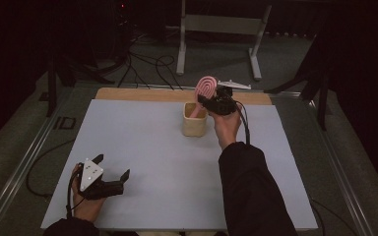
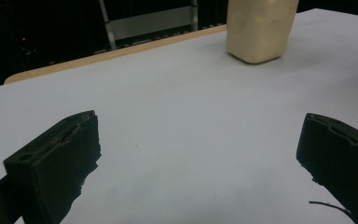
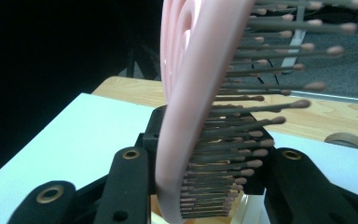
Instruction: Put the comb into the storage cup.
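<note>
Two tools work a white tabletop [image 1: 142, 147]. At left, the left tool [image 1: 112, 175] rests near the front edge, jaws spread wide and empty. Farther right, the right tool [image 1: 211, 101] clamps a pink hairbrush [image 1: 205, 87] by its head, handle dipping into a cream cup [image 1: 194, 125]. Lowering it well likely means keeping the brush upright and centred, releasing only once seated.

A dark, dim room surrounds the white tabletop [image 1: 142, 142]. Grey carpet floor [image 1: 142, 61] behind carries black cables [image 1: 150, 66] and a white metal stand [image 1: 221, 29].
</note>
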Action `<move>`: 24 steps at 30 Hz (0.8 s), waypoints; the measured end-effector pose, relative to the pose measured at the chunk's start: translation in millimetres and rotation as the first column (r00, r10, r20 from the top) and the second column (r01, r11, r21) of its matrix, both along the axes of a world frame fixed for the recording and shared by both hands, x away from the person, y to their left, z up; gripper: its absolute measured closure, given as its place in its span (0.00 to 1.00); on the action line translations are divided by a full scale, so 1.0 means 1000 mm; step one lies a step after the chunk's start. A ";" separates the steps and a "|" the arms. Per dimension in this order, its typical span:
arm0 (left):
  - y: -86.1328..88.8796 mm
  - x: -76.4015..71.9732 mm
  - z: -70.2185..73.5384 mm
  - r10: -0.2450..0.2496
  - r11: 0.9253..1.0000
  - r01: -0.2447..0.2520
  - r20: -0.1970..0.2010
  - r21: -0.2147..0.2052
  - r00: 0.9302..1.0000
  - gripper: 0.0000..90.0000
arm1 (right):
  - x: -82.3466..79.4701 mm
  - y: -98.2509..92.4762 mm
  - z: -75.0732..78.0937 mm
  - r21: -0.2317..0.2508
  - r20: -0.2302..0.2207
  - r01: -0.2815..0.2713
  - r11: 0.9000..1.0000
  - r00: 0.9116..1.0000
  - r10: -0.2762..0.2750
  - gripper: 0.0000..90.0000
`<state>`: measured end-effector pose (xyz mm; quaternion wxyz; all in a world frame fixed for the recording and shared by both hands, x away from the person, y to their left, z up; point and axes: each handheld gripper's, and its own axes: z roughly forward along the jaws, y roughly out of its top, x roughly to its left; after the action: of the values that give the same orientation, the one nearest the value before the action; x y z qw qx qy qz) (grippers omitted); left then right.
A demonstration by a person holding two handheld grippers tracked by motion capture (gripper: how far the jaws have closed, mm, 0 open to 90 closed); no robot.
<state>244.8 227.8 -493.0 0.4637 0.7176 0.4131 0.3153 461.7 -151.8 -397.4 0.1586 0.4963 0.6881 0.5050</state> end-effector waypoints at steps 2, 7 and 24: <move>0.000 0.000 0.000 0.001 1.000 -0.001 0.001 0.000 1.000 0.00 | 0.000 0.001 -0.001 -0.005 0.001 -0.002 1.000 1.000 0.002 0.70; 0.000 0.000 0.000 0.000 1.000 0.000 0.000 0.001 1.000 0.00 | 0.000 0.003 -0.001 -0.011 0.001 -0.004 1.000 1.000 0.004 0.70; 0.000 0.000 0.000 0.000 1.000 0.000 0.000 0.001 1.000 0.00 | 0.001 0.007 -0.005 -0.019 -0.008 -0.013 1.000 1.000 0.012 0.70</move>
<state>244.4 227.9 -493.1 0.4636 0.7178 0.4129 0.3153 463.0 -144.3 -402.5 0.1577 0.4923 0.6967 0.4974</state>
